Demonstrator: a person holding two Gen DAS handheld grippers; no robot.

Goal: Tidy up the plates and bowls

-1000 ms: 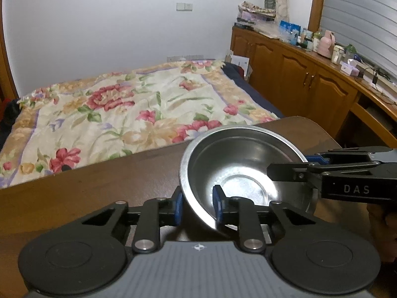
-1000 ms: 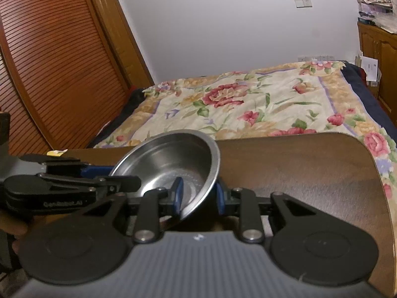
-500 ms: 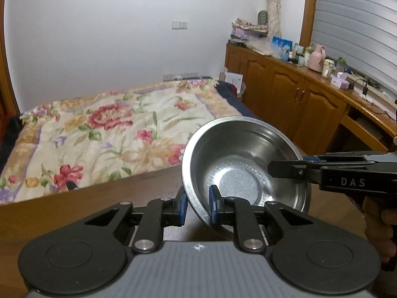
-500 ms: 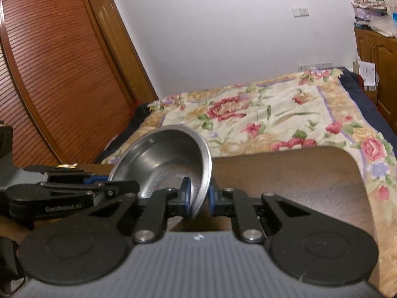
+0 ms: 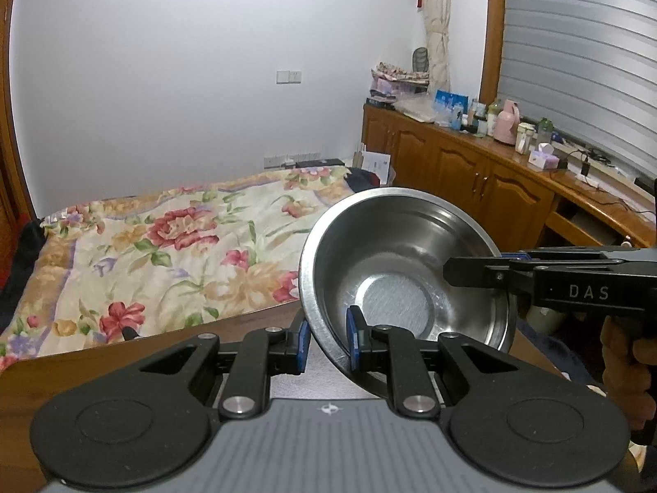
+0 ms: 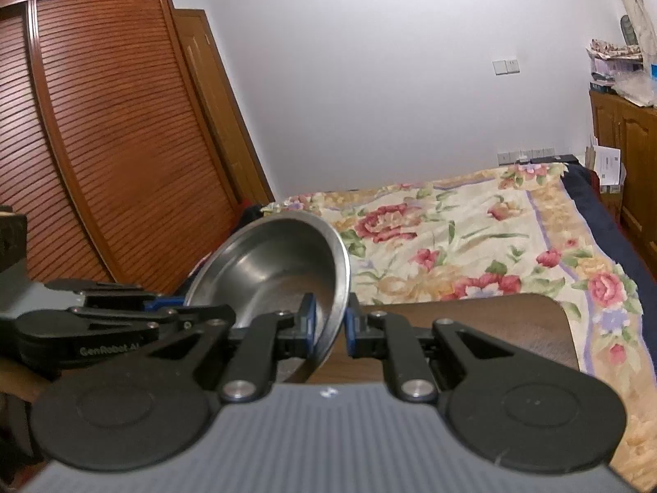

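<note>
Your left gripper [image 5: 327, 343] and right gripper [image 6: 330, 322] each clamp the steel bowl's [image 5: 404, 263] rim. The wooden table [image 6: 472, 324] lies below, with the floral bedspread [image 5: 172, 242] beyond.

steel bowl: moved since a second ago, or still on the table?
Yes. The steel bowl has risen: its rim now overlaps the bed, well above the table edge.

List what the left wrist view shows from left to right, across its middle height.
Floral bedspread → round stainless steel bowl → black right tool clamped on the bowl's rim → brown wooden cabinet run behind.
</note>
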